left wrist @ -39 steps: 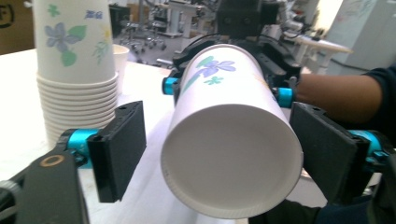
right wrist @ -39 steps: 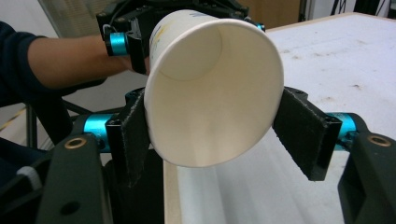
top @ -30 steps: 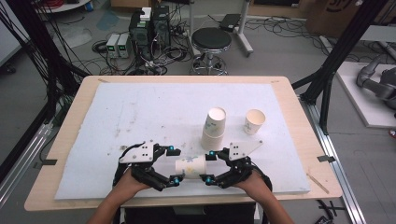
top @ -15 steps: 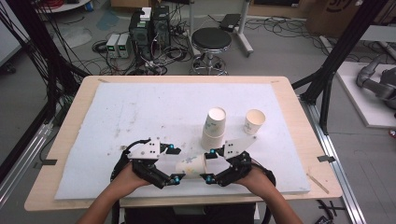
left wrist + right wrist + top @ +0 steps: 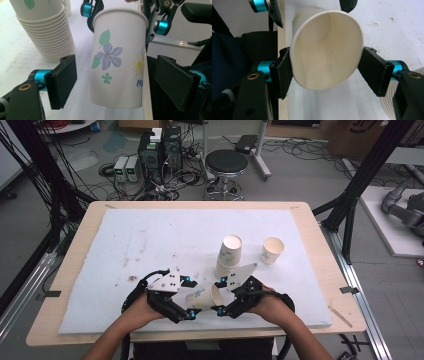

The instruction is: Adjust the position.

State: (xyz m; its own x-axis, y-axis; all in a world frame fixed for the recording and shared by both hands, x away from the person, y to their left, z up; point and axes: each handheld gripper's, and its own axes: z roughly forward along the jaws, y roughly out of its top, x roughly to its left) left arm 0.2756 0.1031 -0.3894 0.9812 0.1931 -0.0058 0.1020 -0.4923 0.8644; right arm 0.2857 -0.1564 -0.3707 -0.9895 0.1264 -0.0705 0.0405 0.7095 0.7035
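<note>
A flower-printed paper cup (image 5: 200,300) lies on its side in the air near the table's front edge, between my two grippers. My right gripper (image 5: 218,295) is shut on its rim; in the right gripper view the pads (image 5: 283,75) squeeze the cup's mouth (image 5: 324,50) into an oval. My left gripper (image 5: 190,299) stands open around the base end of the cup (image 5: 117,57). Its pads (image 5: 62,80) leave a gap on both sides of the cup wall.
A tall stack of upside-down paper cups (image 5: 229,252) stands just behind the grippers, also seen as the stack (image 5: 45,32). A single upright cup (image 5: 272,250) stands to its right. The white mat (image 5: 150,240) covers the wooden table (image 5: 55,335).
My right gripper has risen slightly with the cup in it. The left gripper has stayed in place around the cup's base.
</note>
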